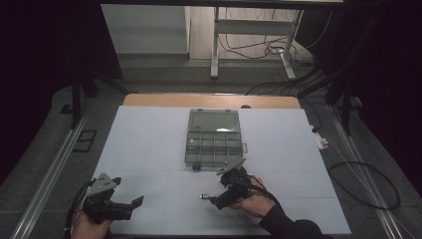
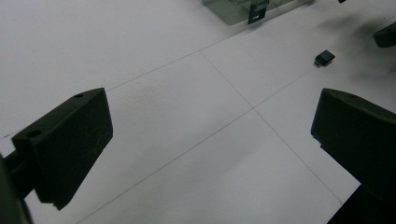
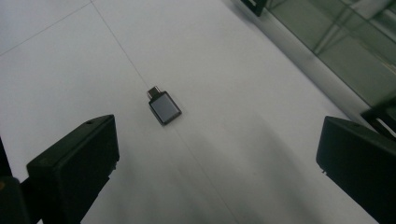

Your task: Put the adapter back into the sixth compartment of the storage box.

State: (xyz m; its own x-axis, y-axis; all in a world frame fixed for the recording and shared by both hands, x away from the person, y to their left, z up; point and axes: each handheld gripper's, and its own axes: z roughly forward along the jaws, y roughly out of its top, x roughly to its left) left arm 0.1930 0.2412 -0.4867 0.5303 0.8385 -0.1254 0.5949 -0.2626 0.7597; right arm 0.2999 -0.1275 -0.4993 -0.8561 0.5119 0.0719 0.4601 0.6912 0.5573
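Jaws of my right gripper [image 3: 217, 163] gape wide, empty; small dark rectangular adapter [image 3: 164, 108] lies just ahead between them, long axis slanting up-left.

Small dark adapter [image 3: 164, 108], short plug at one end; flat on white table; untouched

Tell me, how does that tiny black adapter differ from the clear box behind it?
The adapter is small, dark and solid; the box is far larger, see-through and split into compartments. The adapter lies loose on the white table ahead of the open right gripper; the box sits farther back with its lid up. Both rest flat on the table, untouched.
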